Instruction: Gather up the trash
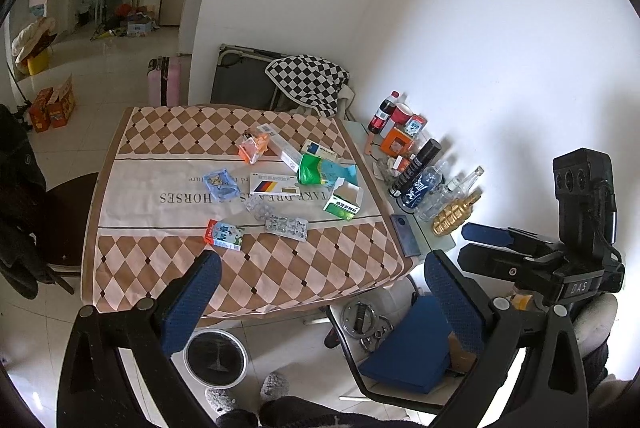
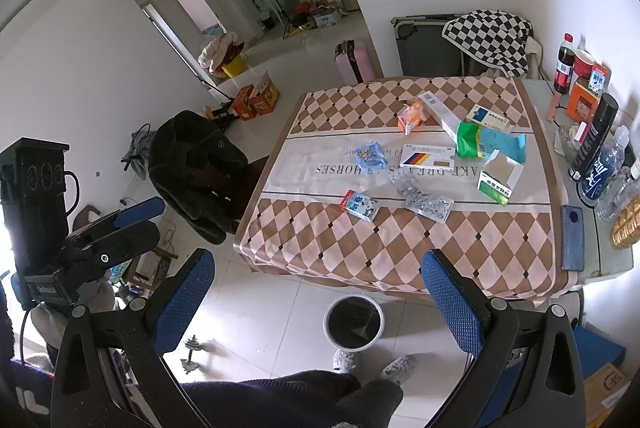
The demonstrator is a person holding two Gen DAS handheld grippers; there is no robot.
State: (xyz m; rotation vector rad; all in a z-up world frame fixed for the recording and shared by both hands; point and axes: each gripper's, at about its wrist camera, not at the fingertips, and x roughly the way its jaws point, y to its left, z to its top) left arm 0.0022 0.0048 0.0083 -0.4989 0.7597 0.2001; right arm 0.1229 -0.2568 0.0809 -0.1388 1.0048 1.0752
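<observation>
A: Where is the trash lying, and where are the tongs?

B: The trash is lying scattered on the counter (image 1: 132, 256), on the checked cloth. The nearest piece is the small milk carton (image 1: 225, 234), and the blister packs (image 1: 286, 226) are lying just beside it. The left tongs (image 1: 320, 308) and the right tongs (image 2: 316, 312) are both hanging before the near edge of the counter, above the floor. Both are spread wide and are pinching nothing.

A: Which way is the carton lying from them?

B: It is lying forward of both. In the left wrist view it is sitting just beyond the left finger (image 1: 192, 304); in the right wrist view it is sitting forward, between the two fingers. Its long axis is running roughly across the view, along the counter edge. I am judging that the left tongs are a little nearer, but it is not sure.

A: And the bin?

B: The round trash bin (image 2: 353, 322) is standing on the floor below the counter edge, near the person's slippers (image 2: 396, 368).

A: What is hard to see?

B: The printing on the medicine boxes (image 1: 275, 185) is too small. The bin's inside is looking dark, so its content is not clear.
</observation>
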